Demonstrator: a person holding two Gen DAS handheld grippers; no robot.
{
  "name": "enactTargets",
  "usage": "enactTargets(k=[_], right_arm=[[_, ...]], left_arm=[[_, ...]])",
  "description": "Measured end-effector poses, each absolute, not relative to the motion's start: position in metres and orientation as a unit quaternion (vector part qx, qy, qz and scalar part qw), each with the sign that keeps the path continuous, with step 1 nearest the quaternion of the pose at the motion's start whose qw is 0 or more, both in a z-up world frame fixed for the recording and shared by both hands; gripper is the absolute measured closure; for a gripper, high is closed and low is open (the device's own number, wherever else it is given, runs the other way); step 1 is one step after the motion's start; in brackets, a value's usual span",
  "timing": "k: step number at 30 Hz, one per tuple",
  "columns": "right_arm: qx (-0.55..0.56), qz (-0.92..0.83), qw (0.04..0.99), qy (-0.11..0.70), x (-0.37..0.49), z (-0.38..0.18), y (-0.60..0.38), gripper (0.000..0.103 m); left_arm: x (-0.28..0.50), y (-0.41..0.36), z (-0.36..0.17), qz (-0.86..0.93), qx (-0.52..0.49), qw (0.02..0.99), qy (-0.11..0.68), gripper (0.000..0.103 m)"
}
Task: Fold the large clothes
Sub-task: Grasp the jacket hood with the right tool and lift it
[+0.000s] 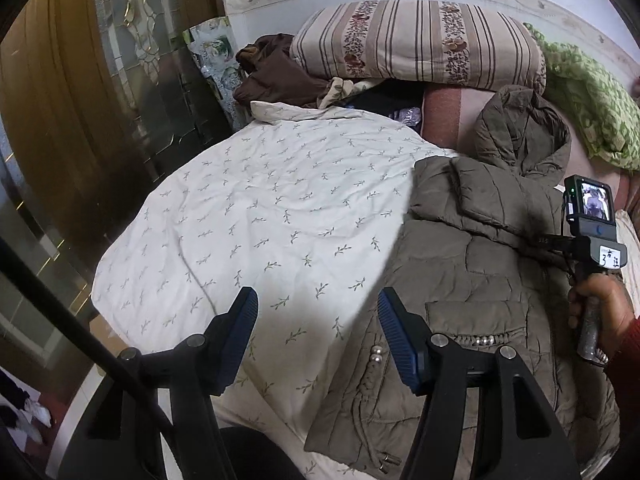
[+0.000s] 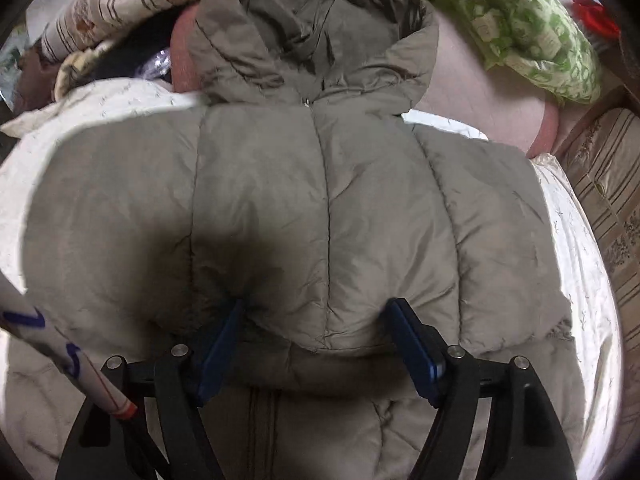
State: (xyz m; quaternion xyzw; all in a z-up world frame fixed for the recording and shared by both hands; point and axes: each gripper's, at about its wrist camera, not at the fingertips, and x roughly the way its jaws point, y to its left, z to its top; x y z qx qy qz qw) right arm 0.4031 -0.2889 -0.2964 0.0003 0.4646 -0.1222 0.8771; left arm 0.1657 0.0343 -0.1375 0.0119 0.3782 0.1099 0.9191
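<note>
Risk: I'm working with a puffy fold that may spring open.

Left view: my left gripper (image 1: pixel 318 332) is hanging half-wide and empty, coat (image 1: pixel 480 280) just right of it on the sheet (image 1: pixel 240 208). Right view: my right gripper (image 2: pixel 316 320) is straddling the folded coat (image 2: pixel 320 208) wide; whether it is pinching I cannot tell, and a shallow bite could be slipping off.

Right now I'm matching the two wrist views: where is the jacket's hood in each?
Left wrist: hood upper right, above the jacket body.
Right wrist: hood top centre, beyond the folded sleeve.
Shared landmark: green patterned blanket, right of the hood in both.
</note>
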Motion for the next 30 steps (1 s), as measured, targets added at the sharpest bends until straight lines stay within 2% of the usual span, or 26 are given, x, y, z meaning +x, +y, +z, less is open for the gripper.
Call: enactTargets(k=[9,16,20,24,26,30], right_arm=[[0.065,-0.073,0.902,0.42,0.347,-0.232,-0.343,0.025],[0.096,-0.069,0.908,0.402,0.334,-0.17,-0.375,0.025],[0.108,-0.076,0.907,0.4,0.363,-0.152,-0.378,0.025],[0.125,-0.089,0.905,0.397,0.415,-0.146,-0.374,0.024],[0.136,-0.09,0.906,0.392,0.451,-0.142,-0.368,0.024],[0.187,-0.081,0.902,0.38,0.522,-0.135,-0.353,0.024]], left_arm=[[0.198,-0.01,-0.139,0.063,0.018,0.926,0.371,0.042],[0.266,-0.05,-0.155,0.02,0.003,0.934,0.357,0.042],[0.304,-0.062,-0.179,0.015,0.012,0.937,0.349,0.042],[0.309,-0.05,-0.21,0.025,0.022,0.942,0.335,0.042],[0.316,-0.046,-0.228,0.041,0.041,0.933,0.355,0.042],[0.326,-0.04,-0.23,0.01,0.022,0.926,0.377,0.042]])
